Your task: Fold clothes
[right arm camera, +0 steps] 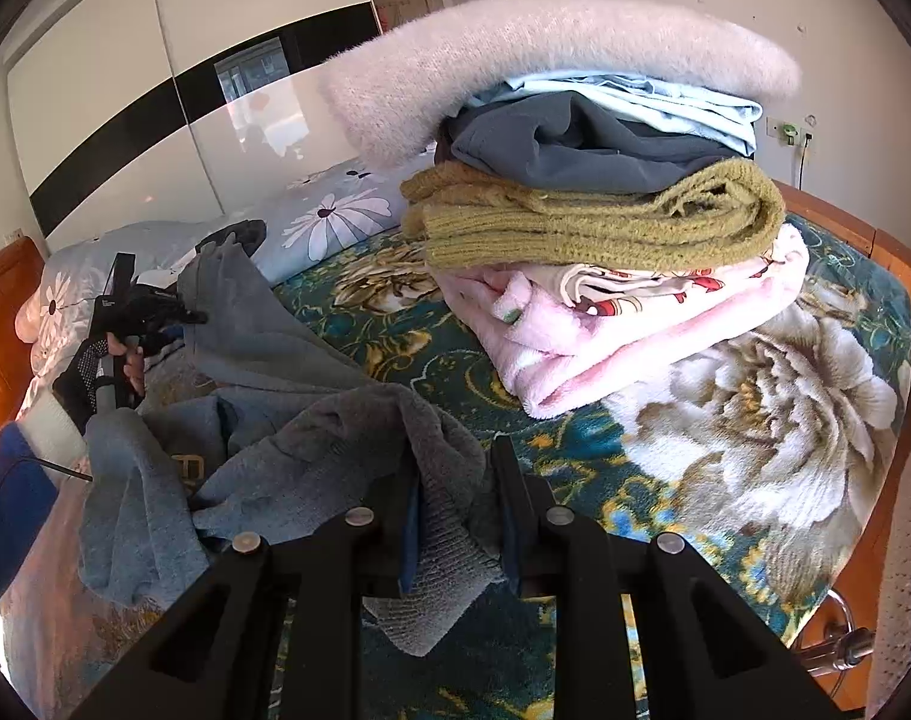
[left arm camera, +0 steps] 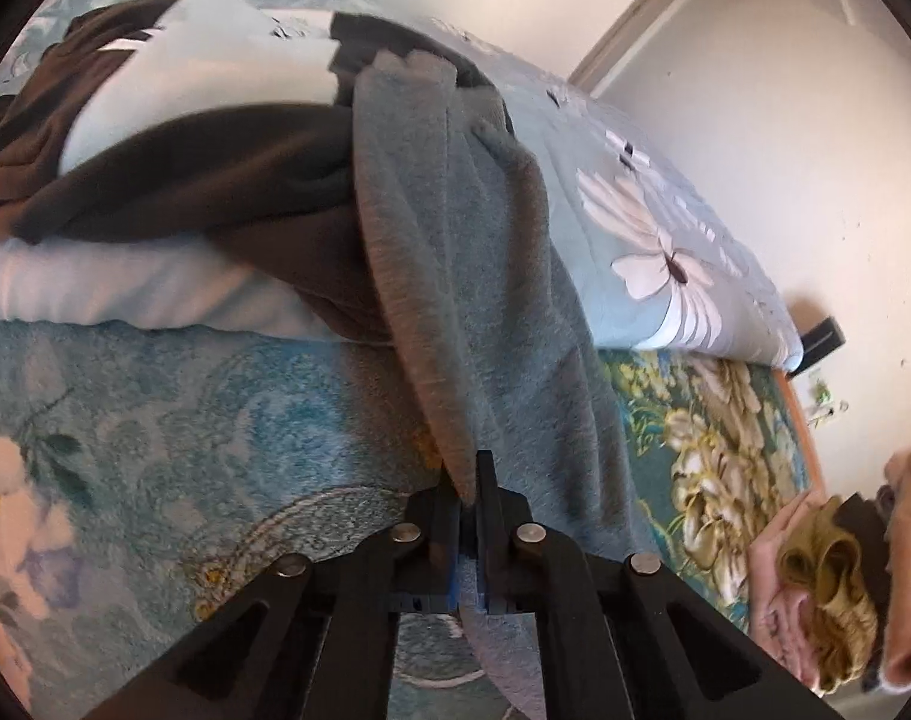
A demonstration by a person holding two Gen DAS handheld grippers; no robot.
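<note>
Left gripper (left arm camera: 468,498) pinching grey fleece sweatshirt (left arm camera: 485,276), right gripper (right arm camera: 455,480) clamping its ribbed hem (right arm camera: 437,546), beside folded clothes stack (right arm camera: 599,228).

Black two-finger grippers, silver pivot pins, blue sleeve (right arm camera: 5,480), black mesh glove (right arm camera: 86,360)

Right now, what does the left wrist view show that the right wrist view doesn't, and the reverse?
Left wrist only: a dark brown garment heaped beside a white pillow, and the left gripper seen close up, shut on a fold of the grey sweater.

Right wrist only: the full folded stack, pink fluffy knit on top, a glossy wardrobe, and the right gripper clamping the sweater's ribbed edge.

Both: the grey sweater, olive knit and flowered bedspread.
</note>
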